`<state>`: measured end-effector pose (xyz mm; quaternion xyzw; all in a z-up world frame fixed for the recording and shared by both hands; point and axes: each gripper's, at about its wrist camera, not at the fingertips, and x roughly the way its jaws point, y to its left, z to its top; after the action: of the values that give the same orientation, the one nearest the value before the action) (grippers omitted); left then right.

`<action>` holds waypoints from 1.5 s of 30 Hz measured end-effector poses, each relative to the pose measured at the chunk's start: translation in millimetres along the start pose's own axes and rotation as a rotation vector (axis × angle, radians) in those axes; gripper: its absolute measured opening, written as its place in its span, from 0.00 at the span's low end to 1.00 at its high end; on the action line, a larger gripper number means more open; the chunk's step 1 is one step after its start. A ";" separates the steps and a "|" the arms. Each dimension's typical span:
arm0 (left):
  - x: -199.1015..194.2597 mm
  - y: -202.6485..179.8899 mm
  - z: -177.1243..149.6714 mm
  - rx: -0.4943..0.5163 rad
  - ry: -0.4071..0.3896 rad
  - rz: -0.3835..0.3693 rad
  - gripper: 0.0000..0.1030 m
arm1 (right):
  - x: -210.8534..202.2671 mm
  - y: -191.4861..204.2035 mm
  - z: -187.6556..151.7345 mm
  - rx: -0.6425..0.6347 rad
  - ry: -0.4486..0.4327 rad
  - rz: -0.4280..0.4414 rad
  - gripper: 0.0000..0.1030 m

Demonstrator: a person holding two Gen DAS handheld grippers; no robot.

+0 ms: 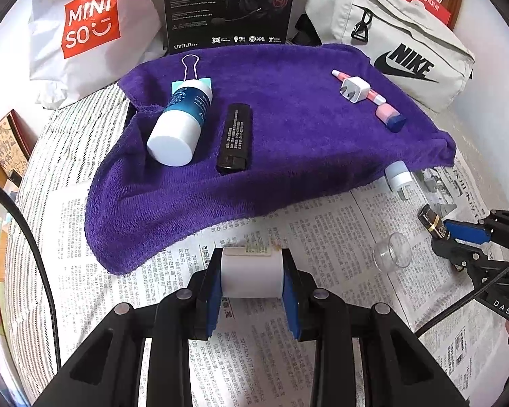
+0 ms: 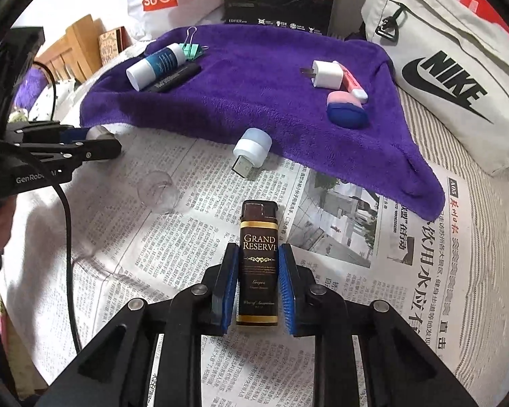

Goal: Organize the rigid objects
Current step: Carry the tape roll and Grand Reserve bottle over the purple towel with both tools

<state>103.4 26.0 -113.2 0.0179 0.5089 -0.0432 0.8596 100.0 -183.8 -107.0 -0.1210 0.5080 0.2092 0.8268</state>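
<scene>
The left gripper (image 1: 251,283) is closed on a small white cylindrical container (image 1: 251,274), its blue-padded fingers (image 1: 291,296) pressing the two curved sides while it hangs just above the newspaper (image 1: 322,230) at the near edge of the purple towel (image 1: 288,129). The right gripper (image 2: 258,281) is clamped on a dark lighter labelled Grand Reserve (image 2: 258,261), held lengthwise with its cap end sticking out past the fingers (image 2: 286,285), also low over the newspaper.

Already lying on the towel are a blue-and-white bottle (image 1: 180,122), a black rectangular stick (image 1: 236,137), a binder clip (image 1: 190,69), a white plug adapter (image 1: 354,90) and a pink and blue item (image 1: 390,117). A USB night light (image 2: 252,147) and a clear plastic cup (image 2: 156,190) sit on the newspaper, not yet sorted.

The main risk, as I judge it, is the round container: pinched only across its curve, it could squirt out or roll once set on the soft, sloping towel, which seems to lie over a bed rather than a firm bench. The lighter is slim and smooth, so a slight loosening could let it slide forward. The two grippers are near each other, with the clear cup between them, easy to knock over.
</scene>
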 end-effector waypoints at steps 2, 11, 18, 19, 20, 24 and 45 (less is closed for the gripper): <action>-0.1 -1.8 -0.5 0.009 0.004 0.008 0.29 | -0.1 2.3 0.0 -0.009 0.006 -0.008 0.23; 0.3 0.1 2.2 0.002 0.017 0.001 0.29 | -1.2 -8.8 -3.3 0.023 0.010 0.057 0.23; -13.1 5.4 0.1 -0.030 0.003 -0.035 0.29 | -13.6 -19.1 -6.6 0.042 0.011 0.075 0.23; -15.8 5.5 1.2 -0.029 -0.001 -0.037 0.29 | -15.3 -20.0 -6.3 0.044 0.009 0.074 0.23; -17.3 5.0 1.9 -0.029 -0.002 -0.037 0.29 | -16.8 -20.8 -5.6 0.045 0.007 0.072 0.23; -24.7 4.1 6.8 -0.032 -0.011 -0.039 0.29 | -24.2 -25.6 -0.5 0.053 -0.006 0.077 0.23; -43.7 17.5 41.7 -0.045 -0.038 -0.045 0.29 | -34.7 -42.0 52.6 0.071 -0.065 0.108 0.23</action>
<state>120.5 42.8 -55.1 -0.0139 0.4938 -0.0513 0.8680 147.5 -206.9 -52.7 -0.0571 0.4936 0.2393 0.8342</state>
